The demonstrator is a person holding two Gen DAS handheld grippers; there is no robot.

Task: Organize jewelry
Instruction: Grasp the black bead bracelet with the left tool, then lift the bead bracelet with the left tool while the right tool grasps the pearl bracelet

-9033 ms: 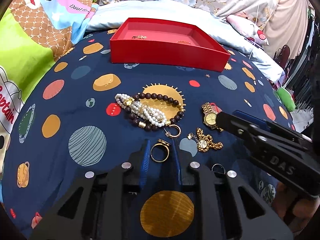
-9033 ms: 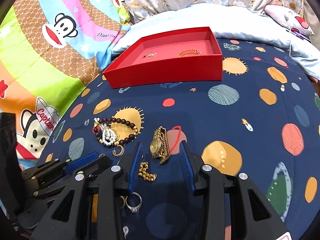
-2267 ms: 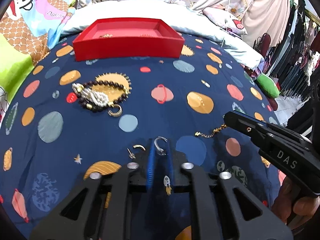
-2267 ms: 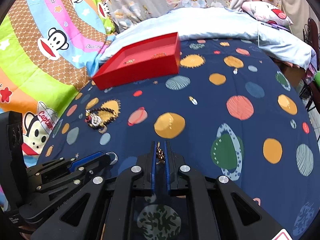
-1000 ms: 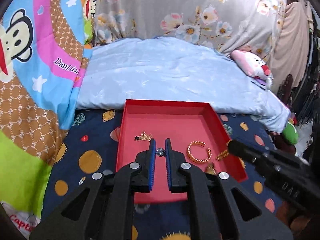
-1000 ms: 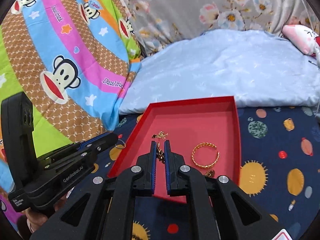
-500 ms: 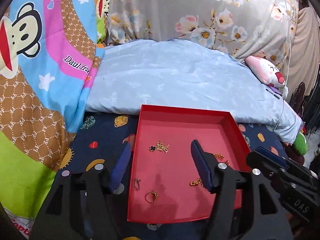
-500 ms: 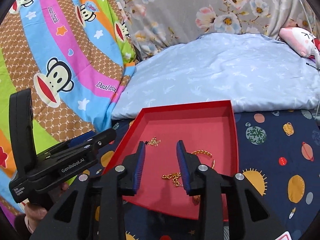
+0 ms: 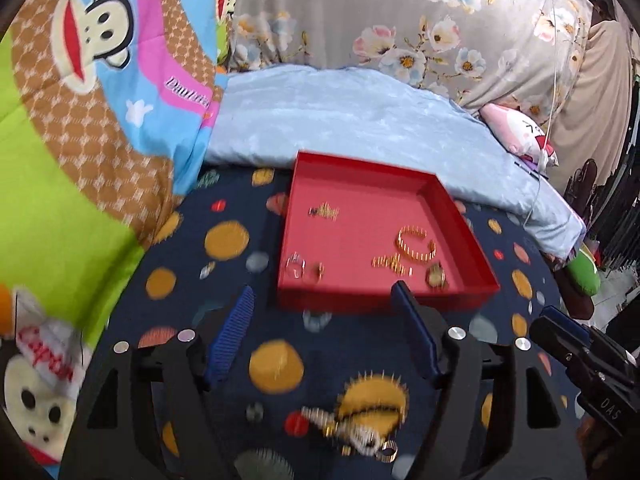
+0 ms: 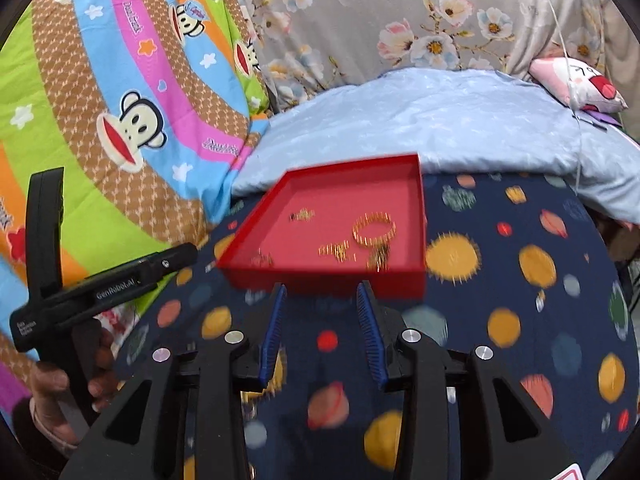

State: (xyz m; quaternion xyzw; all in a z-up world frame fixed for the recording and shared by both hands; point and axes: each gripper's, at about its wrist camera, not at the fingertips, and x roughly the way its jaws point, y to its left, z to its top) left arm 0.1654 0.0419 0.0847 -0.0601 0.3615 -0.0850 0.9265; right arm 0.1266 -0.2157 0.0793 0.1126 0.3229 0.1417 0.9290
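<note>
Your left gripper (image 9: pixel 322 300) and right gripper (image 10: pixel 320 294) hover level just before the red tray (image 9: pixel 384 304) — both spread wide, holding nothing.

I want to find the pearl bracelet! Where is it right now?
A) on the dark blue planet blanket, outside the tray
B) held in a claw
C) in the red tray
A: the white pearl bracelet lies on the dark blue planet-print blanket, nearer the camera than the shallow red rectangular tray; both claws are open and empty.

Left gripper (image 9: pixel 324 312) and right gripper (image 10: pixel 321 308) — jaws wide apart, empty.
</note>
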